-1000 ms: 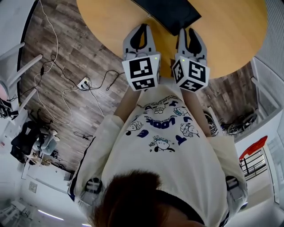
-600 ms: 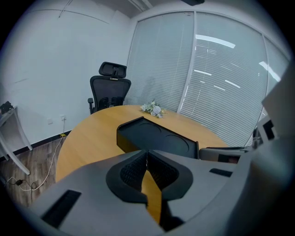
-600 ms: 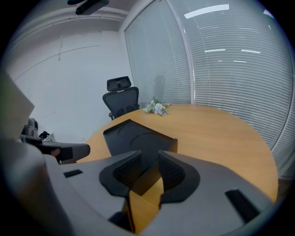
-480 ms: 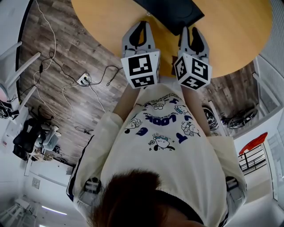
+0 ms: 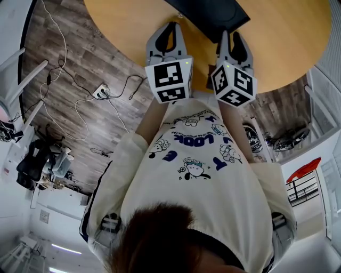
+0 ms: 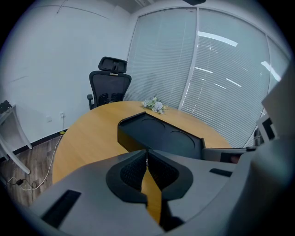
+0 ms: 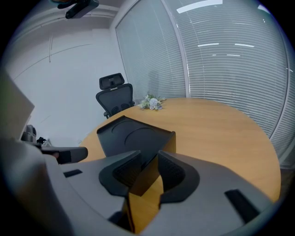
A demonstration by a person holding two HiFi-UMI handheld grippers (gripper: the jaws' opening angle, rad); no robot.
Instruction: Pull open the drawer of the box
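- Left gripper (image 5: 170,26) is hovering over the round wooden table (image 5: 128,21) with its jaws clenched together on nothing. It is sitting slightly nearer the box than a second ago.
- Black box (image 5: 208,13) is resting on the table just ahead of both grippers, untouched. Its drawer appears unopened, though no pull is discernible on the dark near face.
- Right gripper (image 5: 230,36) is likewise closing in. Its jaws have just been widening with nothing between them, and it is probably readying to take the drawer.

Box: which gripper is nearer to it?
Right. The right gripper, jaws just opening and empty, points at the near corner of the box, close ahead; the left gripper, shut, sits further back, off its left side.
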